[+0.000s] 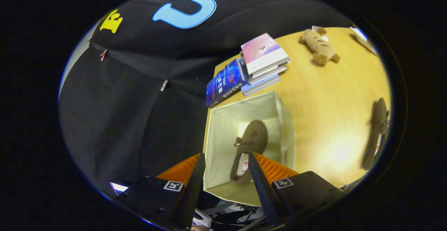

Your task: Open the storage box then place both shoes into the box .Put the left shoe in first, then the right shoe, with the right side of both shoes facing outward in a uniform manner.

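Wooden table (pixel 314 95) bearing the open storage box (pixel 223 133) at its left edge, one brown shoe (pixel 248 143) lying inside. Far of the box, stacked books (pixel 260 61); farther right, a plush toy (pixel 318 46). Second shoe (pixel 377 133) lies well right. Gripper (pixel 226 168) above the box, fingers spread, holding nothing.

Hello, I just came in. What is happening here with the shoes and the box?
A person is packing shoes into a storage box with a hand-held gripper. The box stands open on the wooden table, and one brown shoe already lies inside it. The gripper hangs above the box with its fingers apart, holding nothing; the shoe shows between them. The second shoe waits on the table, off to the side of the box. Beyond the box lie a stack of books and a plush toy.
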### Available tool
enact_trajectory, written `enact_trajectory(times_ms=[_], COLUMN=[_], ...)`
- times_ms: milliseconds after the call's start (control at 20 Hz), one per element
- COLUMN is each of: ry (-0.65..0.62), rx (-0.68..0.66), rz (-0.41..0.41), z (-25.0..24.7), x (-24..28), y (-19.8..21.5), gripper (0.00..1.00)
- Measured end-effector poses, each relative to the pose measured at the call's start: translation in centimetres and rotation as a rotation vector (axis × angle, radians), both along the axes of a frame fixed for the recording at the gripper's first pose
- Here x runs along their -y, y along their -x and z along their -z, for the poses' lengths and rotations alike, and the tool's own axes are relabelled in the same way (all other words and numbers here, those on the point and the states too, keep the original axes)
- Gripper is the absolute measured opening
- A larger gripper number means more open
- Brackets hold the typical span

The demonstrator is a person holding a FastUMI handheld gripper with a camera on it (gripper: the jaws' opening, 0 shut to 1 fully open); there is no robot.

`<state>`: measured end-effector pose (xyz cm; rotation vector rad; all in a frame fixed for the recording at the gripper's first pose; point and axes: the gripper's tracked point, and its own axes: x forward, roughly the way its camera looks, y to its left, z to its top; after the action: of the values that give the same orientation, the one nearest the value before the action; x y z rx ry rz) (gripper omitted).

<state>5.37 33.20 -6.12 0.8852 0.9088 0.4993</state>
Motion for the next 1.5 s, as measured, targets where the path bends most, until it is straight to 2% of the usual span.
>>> enact_trajectory(times_ms=[250,500,750,950,1000,1100,1250,1350,1450,1500], ry=[0.118,0.24,0.327,0.409,0.414,0.424,0.46,0.476,0.476,0.476], rx=[0.016,-0.072,-0.183,-0.273,-0.295,-0.336,-0.369,-0.388,-0.396,-0.404], rz=[0.108,0.223,0.29,0.26,0.248,0.21,0.169,0.172,0.189,0.184], z=[3.0,10.0,17.4,23.4,24.5,27.0,30.0,31.2,31.7,32.0], x=[11.7,22.8,30.2,32.9,33.0,32.6,32.3,32.4,32.4,32.2], y=[0.8,2.7,5.4,8.3,8.7,9.4,9.2,8.6,7.7,7.7], gripper=[0.78,0.8,0.86,0.87,0.9,0.92,0.92,0.92,0.85,0.73])
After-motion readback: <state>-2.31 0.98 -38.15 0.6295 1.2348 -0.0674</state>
